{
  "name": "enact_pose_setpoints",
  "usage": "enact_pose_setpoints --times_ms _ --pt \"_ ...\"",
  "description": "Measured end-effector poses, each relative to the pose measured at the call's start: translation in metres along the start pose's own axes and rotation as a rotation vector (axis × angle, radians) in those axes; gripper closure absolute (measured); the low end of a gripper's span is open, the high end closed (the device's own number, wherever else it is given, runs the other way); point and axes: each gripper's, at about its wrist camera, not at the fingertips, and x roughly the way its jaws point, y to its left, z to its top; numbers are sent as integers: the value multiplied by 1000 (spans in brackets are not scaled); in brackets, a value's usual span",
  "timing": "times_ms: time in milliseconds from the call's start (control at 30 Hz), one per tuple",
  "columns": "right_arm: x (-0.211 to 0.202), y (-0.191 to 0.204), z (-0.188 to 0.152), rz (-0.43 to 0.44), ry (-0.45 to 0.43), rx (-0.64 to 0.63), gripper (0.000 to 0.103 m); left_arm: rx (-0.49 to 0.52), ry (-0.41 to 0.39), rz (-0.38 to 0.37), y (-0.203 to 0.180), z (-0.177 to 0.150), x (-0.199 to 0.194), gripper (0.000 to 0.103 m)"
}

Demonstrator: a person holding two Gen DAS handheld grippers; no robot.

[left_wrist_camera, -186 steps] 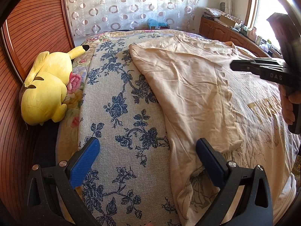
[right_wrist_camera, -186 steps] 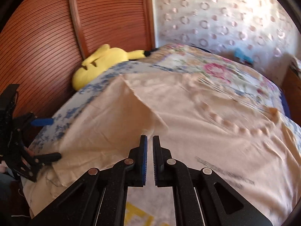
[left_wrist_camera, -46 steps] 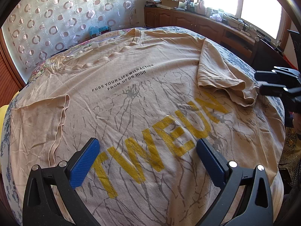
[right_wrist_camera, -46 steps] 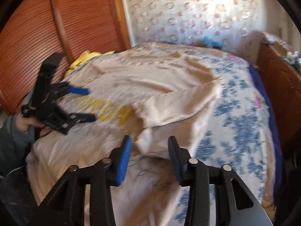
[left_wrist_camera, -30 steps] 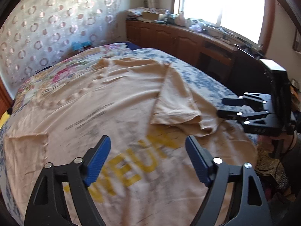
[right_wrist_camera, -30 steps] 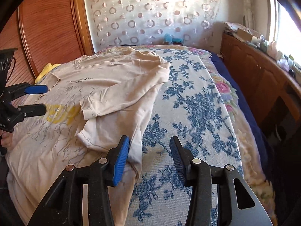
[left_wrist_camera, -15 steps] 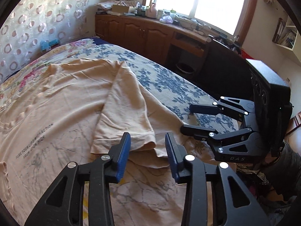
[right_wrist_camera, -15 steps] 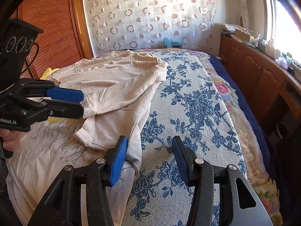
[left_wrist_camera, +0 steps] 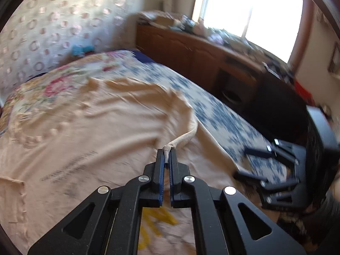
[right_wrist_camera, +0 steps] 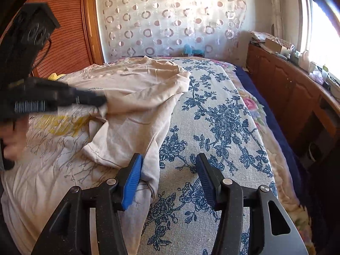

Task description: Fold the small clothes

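Your left hand-held gripper (left_wrist_camera: 166, 159) has just been closing and now pinches the hem of the folded-in sleeve (left_wrist_camera: 187, 137) of the beige T-shirt (right_wrist_camera: 131, 89). The cloth stands between the pads as a thin bunched ridge. Your right hand-held gripper (right_wrist_camera: 167, 178) has been opening slightly; its jaws stand apart with nothing clamped. Its left blue pad (right_wrist_camera: 131, 182) lies just beside the shirt's side edge, while the other jaw hangs over bare bedspread (right_wrist_camera: 223, 127).

The shirt lies spread, print side up, on the bed, towards the wooden-panel side, with the sleeve nearest you doubled onto the chest.

Procedure for the step in hand, judged as squaring the sleeve fold:
- Keep the left pinch on the hem itself, not on the layer beneath. A double grab would drag the body panel.
- Draw the sleeve across low and flat. Lifting high puts slack and wrinkles into the shoulder.
- Bring the right jaws onto the side edge near the lower hem before pulling, so both ends of the fold line travel together.

Materials: the shirt is a thin, limp jersey knit that creases readily and shows stitched hems. The yellow lettering (right_wrist_camera: 63, 123) probably stiffens that area a little. The bedspread is a coarser woven cloth with a blue floral pattern, likely giving enough friction to hold the lower layer.
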Motion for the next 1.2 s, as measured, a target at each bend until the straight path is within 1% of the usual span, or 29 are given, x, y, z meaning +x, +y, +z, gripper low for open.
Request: enact_pose_setpoints --times_ms 100,200,333,400,467,567,600,633,733,800,867,967,1067,1200 --pt "0 -1 0 1 -3 0 48 -88 -38 39 28 8 -10 98" --pt "0 -1 0 1 -3 0 48 -131 -59 60 47 10 -15 98" --pt "-1 -1 0 2 -1 -3 48 -151 -72 57 57 12 -17 98" --pt "-1 -1 0 2 -2 -3 48 -161 -91 38 57 12 -24 98" --pt "-1 -1 0 5 -3 -3 48 -141 -106 32 52 11 -30 98" --pt "-1 -4 2 16 8 -7 48 -118 -116 43 46 6 -39 98" --pt "-1 -5 3 22 11 -5 48 -117 -114 45 47 5 -42 98" --pt "-1 -6 4 26 12 -1 48 -114 -98 66 48 1 -42 98" --pt "-1 -7 5 33 20 -4 48 -90 -14 113 53 -11 -27 98" --pt "-2 -8 9 62 19 2 48 -109 10 122 61 -19 -23 98" --pt "-5 -11 17 82 8 3 48 -124 16 119 66 -24 -23 98" --pt "-5 -12 36 99 -8 -13 48 -126 17 120 69 -31 -27 98" --pt "6 -10 62 129 -11 -26 48 -128 28 124 71 -36 -26 98" --pt "42 -3 95 175 40 -50 49 -133 43 111 73 -39 -23 98"
